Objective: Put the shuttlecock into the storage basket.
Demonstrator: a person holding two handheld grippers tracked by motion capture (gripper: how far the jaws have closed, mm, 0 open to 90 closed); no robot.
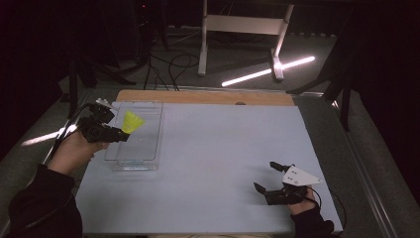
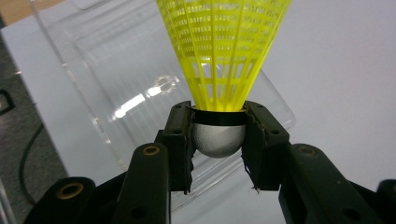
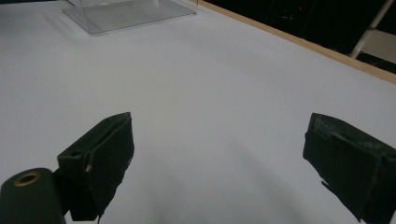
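A yellow plastic shuttlecock (image 1: pixel 132 121) with a silver-grey rounded base (image 2: pixel 218 139) is held over a clear plastic tray (image 1: pixel 147 144) at the table's left. My left gripper (image 1: pixel 119 135) is shut on that base, its pads (image 2: pixel 180 140) pressing it from both sides, and the skirt (image 2: pixel 224 51) points away from the camera. Near the front right of the table, my right gripper (image 1: pixel 265 177) stands open, its jaws wide apart with nothing between them (image 3: pixel 219 158), low over the white surface.
The white tabletop (image 1: pixel 223 148) has a wooden strip (image 1: pixel 205 97) along its far edge. Beyond it, a white stand's legs (image 1: pixel 237 29) and cables lie on the dark floor. The tray's corner (image 3: pixel 126 14) appears far off in the right gripper view.
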